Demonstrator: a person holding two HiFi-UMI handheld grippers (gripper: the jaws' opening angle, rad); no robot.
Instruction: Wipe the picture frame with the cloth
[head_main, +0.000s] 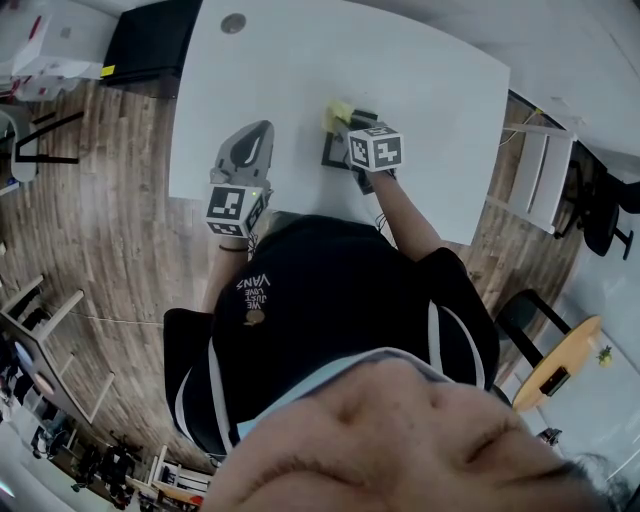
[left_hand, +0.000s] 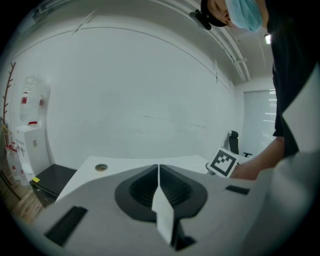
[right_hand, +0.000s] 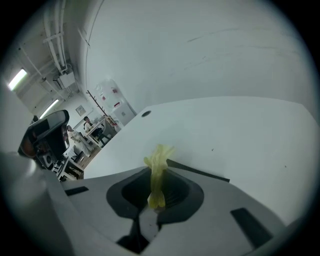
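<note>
Wiping looks underway, not finished. The right hand-held gripper (head_main: 341, 120) is pinching the yellow cloth (right_hand: 159, 167), which bunches out just ahead of its tips at the far edge of the dark picture frame (head_main: 338, 152) lying beneath it on the counter (head_main: 430, 90). The left hand-held gripper (left_hand: 158, 172) is pressed together and empty, well off to the side. Frame coverage is unknown (no visible dust or streaks to judge by).
</note>
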